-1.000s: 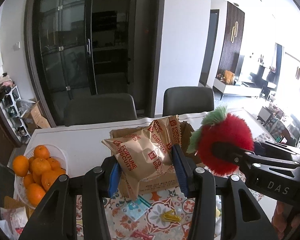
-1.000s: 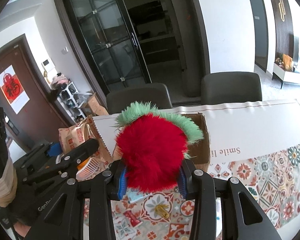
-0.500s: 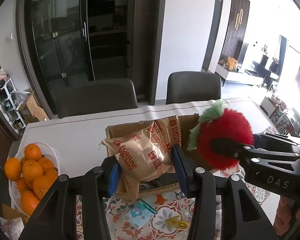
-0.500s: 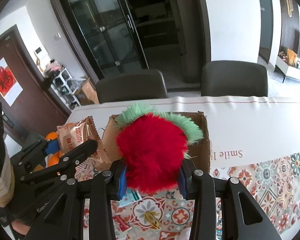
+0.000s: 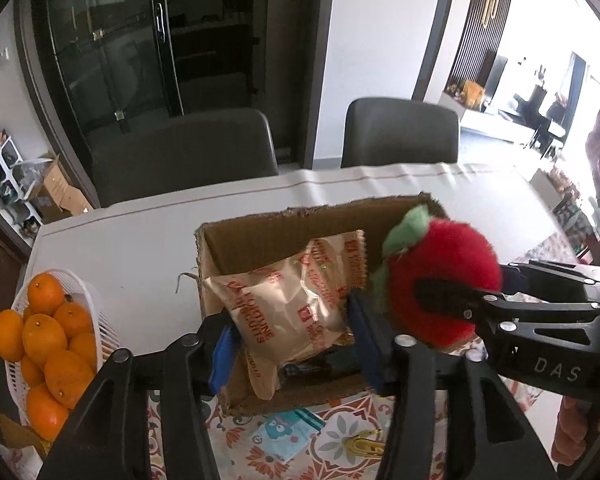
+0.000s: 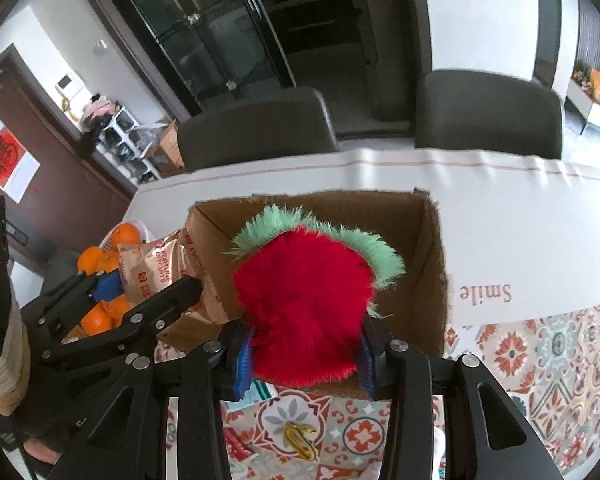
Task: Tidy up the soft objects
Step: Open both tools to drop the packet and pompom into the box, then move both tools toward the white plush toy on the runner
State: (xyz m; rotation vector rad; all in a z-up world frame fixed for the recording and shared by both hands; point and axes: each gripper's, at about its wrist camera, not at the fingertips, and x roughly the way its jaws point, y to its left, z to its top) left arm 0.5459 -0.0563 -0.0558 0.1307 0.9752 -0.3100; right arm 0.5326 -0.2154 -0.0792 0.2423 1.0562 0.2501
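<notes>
Your left claw [image 5: 296, 344] has the biscuit bag [image 5: 292, 304] between its blue pads, over the near left part of the open box [image 5: 300, 216]. Its jaws have just been opening: the left pad already stands off the bag, the right one looks about to part, so the bag is as good as let go. Your right claw [image 6: 304, 344] is clenched on the red plush [image 6: 300, 308], its jaws having just eased a little while the fur still bulges past both pads; the plush hangs over the box mouth, toward its right half.

To do this step well, I judge you should let the bag slide down along the left wall before you pull that claw out, and draw it straight back toward 6 o'clock so the pad does not drag the crinkly foil up again. Then sink the plush lower into the free right half and open only once it is below the rim; soft fur clings to pads, so open wide.

Edges: the near rim lies just under both claws, and the torn far rim at 12 o'clock is ragged. In the left view the right claw's finger crosses in at 3 o'clock, close to the bag, so the two claws have little room between them. The orange basket [image 5: 60, 344] sits at 9 o'clock, near the left claw's arm. Bare tabletop [image 5: 140, 240] lies beyond the box from 10 to 2 o'clock. A yellow clip [image 6: 300, 440] lies on the patterned cloth at 6 o'clock.
</notes>
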